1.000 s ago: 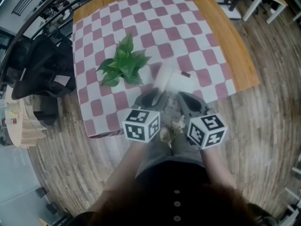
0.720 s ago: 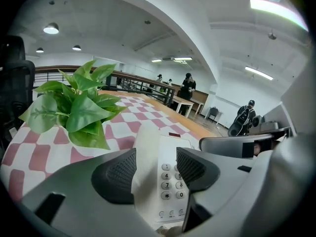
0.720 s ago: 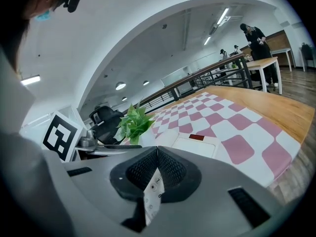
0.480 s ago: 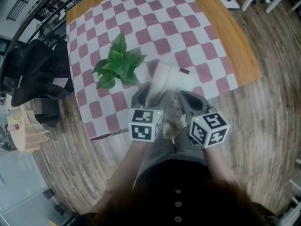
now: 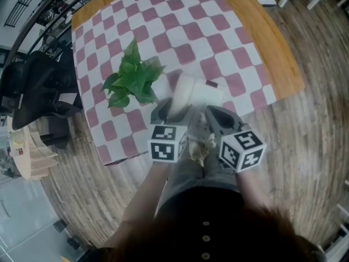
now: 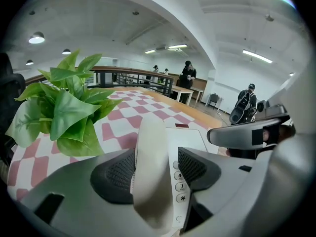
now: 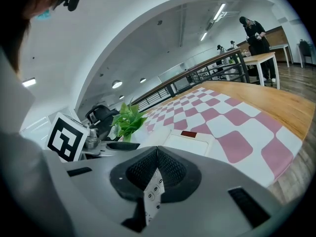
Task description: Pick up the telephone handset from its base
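A white telephone base (image 5: 211, 94) sits on the checked cloth near the table's front edge, with the white handset (image 5: 180, 91) lying on its left side. My left gripper (image 5: 172, 112) straddles the handset (image 6: 149, 162). Its jaws have just been opening and now stand wide, with the handset between them. The right pad (image 6: 197, 169) is clear of the handset, and keypad buttons (image 6: 178, 186) show in that gap. My right gripper (image 7: 157, 153) is at the base's near edge with its fingertips meeting. Number keys (image 7: 154, 194) show through the slit below them.
A green potted plant (image 5: 131, 81) stands on the cloth just left of the phone. The wooden table edge (image 5: 275, 48) runs along the right. A black chair with a bag (image 5: 38, 86) stands off the table's left side. People stand far across the hall (image 6: 247, 102).
My left gripper has sunk a little toward the phone, and its jaws now stand wider around the handset. The right gripper has kept its place.
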The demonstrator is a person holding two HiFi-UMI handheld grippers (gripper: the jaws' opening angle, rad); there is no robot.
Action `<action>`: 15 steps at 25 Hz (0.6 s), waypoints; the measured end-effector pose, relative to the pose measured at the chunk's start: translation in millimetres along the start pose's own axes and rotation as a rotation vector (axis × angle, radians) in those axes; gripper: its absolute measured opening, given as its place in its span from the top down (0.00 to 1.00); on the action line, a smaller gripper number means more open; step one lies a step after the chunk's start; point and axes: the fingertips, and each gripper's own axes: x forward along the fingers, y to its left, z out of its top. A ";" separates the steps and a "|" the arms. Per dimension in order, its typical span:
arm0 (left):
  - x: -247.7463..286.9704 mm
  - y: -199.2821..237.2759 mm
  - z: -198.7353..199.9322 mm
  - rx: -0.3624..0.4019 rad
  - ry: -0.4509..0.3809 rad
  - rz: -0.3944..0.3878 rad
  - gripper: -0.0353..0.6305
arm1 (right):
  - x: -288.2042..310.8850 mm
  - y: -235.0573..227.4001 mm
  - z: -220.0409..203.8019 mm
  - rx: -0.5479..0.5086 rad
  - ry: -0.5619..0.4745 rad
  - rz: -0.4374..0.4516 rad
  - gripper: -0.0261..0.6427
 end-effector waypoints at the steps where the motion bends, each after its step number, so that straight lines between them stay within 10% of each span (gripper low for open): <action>1: 1.4 0.2 0.6 -0.002 -0.002 -0.002 0.54 | 0.3 0.1 -0.6 0.000 0.004 0.003 0.94; 15: 15.5 6.8 -1.2 0.043 0.014 0.034 0.60 | 5.3 -6.4 -2.1 0.017 0.010 0.017 0.94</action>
